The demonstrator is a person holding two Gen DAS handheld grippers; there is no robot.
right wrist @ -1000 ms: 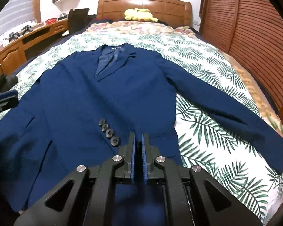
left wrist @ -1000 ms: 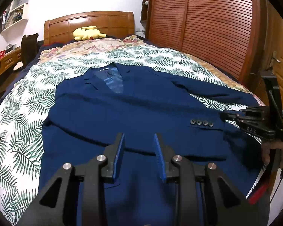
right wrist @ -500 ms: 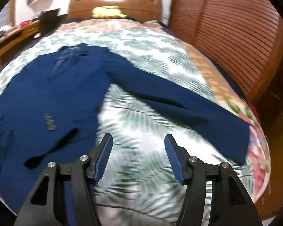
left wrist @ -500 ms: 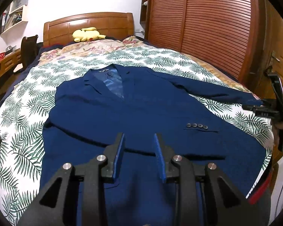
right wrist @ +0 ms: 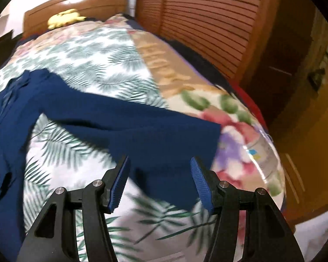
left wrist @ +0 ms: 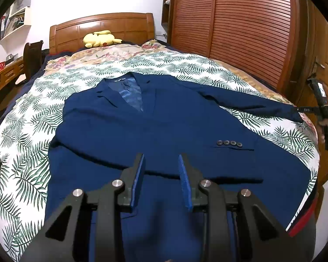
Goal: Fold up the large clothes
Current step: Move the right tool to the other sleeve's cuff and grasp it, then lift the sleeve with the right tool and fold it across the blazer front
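Observation:
A navy blue suit jacket (left wrist: 164, 131) lies flat, front up, on the bed, collar toward the headboard. One sleeve is folded across its lower front, with cuff buttons (left wrist: 229, 143) showing. The other sleeve (right wrist: 142, 135) stretches out toward the bed's right edge. My left gripper (left wrist: 161, 163) is open and empty above the jacket's lower front. My right gripper (right wrist: 159, 166) is wide open and empty just above the outstretched sleeve's cuff end; it also shows in the left wrist view (left wrist: 306, 110) at the far right.
The bed has a palm-leaf sheet (left wrist: 32, 152) and a floral blanket (right wrist: 240, 131). A yellow plush toy (left wrist: 100, 38) lies by the wooden headboard (left wrist: 102, 26). A slatted wooden wardrobe (left wrist: 240, 32) stands along the right side. A desk and chair (left wrist: 30, 59) are on the left.
My right gripper let go of the folded sleeve on the jacket's front, opened, and swung right to the outstretched sleeve's cuff. My left gripper stayed in place, open.

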